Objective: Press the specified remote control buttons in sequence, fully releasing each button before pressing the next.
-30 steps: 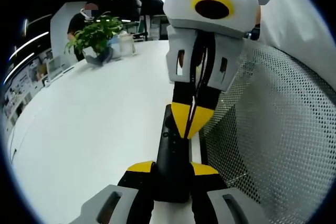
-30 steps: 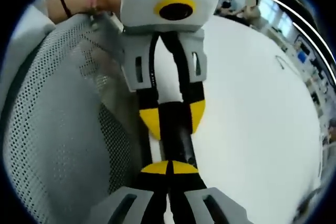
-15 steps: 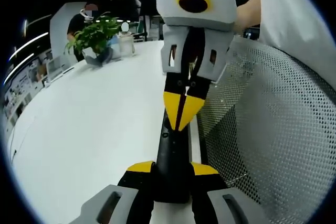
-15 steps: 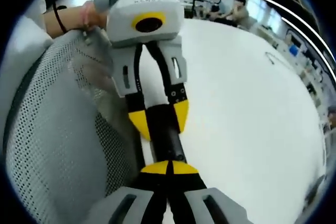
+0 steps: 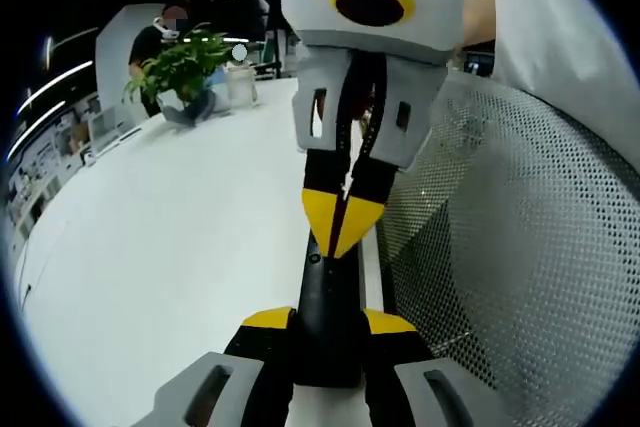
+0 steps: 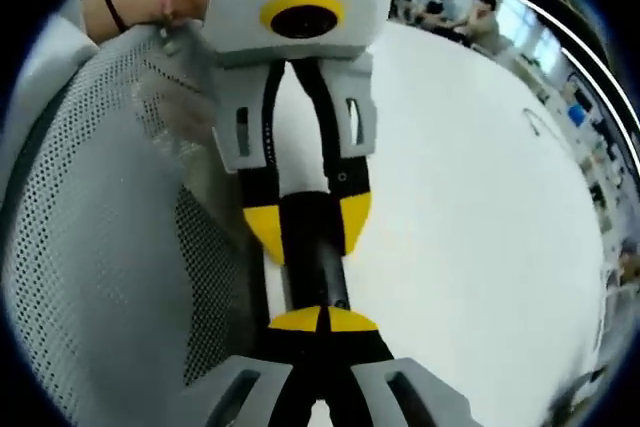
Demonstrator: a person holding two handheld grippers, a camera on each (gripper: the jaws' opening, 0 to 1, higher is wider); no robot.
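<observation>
A long black remote control lies along the white table's edge, and my left gripper is shut on its near end with a yellow-tipped jaw on each side. My right gripper comes down from above with its jaws shut, and its yellow tips touch the remote's top face near the far end. In the right gripper view, my right gripper stands shut over the remote. Opposite it, my left gripper clamps the remote from both sides.
A grey mesh chair back stands close beside the remote, also seen as the mesh chair back. The white table stretches away to a potted plant. People sit at the far side. A hand holds the left gripper.
My right gripper's shut tips rose slightly and shifted sideways across the remote, then came back down onto it. My left gripper has kept its hold on the remote.
</observation>
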